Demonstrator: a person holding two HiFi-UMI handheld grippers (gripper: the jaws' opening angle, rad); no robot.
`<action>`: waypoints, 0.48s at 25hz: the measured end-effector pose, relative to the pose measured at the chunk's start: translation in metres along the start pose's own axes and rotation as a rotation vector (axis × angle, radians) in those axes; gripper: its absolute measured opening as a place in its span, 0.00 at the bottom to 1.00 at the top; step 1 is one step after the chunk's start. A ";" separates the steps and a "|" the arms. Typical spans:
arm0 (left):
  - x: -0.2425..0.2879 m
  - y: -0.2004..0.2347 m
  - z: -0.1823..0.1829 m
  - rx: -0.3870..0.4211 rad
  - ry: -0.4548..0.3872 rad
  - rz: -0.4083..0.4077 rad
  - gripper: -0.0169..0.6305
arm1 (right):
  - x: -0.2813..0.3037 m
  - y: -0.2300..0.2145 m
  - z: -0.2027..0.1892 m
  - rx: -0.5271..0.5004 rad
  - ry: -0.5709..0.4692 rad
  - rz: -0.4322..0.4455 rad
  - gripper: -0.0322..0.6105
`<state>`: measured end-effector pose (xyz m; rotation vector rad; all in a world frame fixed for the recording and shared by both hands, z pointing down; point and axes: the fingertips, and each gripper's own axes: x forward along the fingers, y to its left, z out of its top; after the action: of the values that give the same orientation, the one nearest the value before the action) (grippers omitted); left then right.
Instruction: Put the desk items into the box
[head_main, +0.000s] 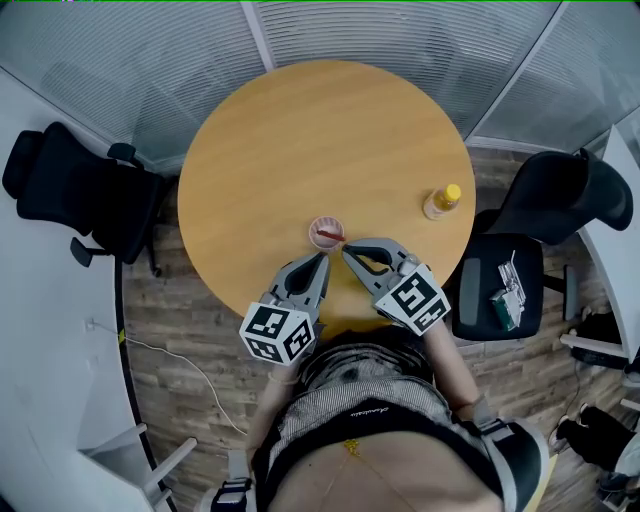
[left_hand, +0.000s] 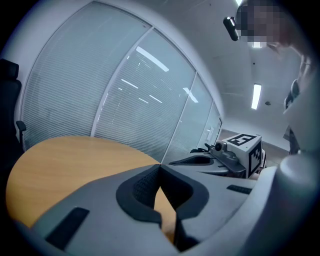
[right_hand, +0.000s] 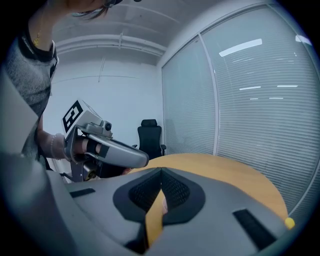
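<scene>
A small round pinkish cup with something red in it stands near the round wooden table's near edge. A small bottle with a yellow cap stands at the table's right edge. My left gripper points at the cup from just below, jaws shut and empty. From the lower right, my right gripper angles its tip close beside the cup, and its jaws are also shut on nothing. Each gripper view shows the other gripper. No box is in view.
A black office chair stands left of the table. Another black chair stands at the right, with small items on its seat. Glass walls with blinds curve behind the table. A white cable lies on the wooden floor at the left.
</scene>
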<state>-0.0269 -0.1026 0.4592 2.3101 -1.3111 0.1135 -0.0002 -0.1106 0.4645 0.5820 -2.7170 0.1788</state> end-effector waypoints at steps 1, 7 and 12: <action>-0.001 -0.001 0.004 0.004 -0.011 0.001 0.05 | 0.000 0.000 0.004 -0.007 -0.005 -0.001 0.08; -0.003 -0.008 0.028 0.035 -0.065 -0.019 0.05 | -0.007 -0.006 0.035 -0.021 -0.075 -0.015 0.08; -0.005 -0.013 0.047 0.049 -0.105 -0.039 0.05 | -0.013 -0.013 0.056 -0.025 -0.124 -0.036 0.08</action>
<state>-0.0268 -0.1137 0.4114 2.4110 -1.3268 0.0119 -0.0010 -0.1286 0.4079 0.6549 -2.8212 0.1026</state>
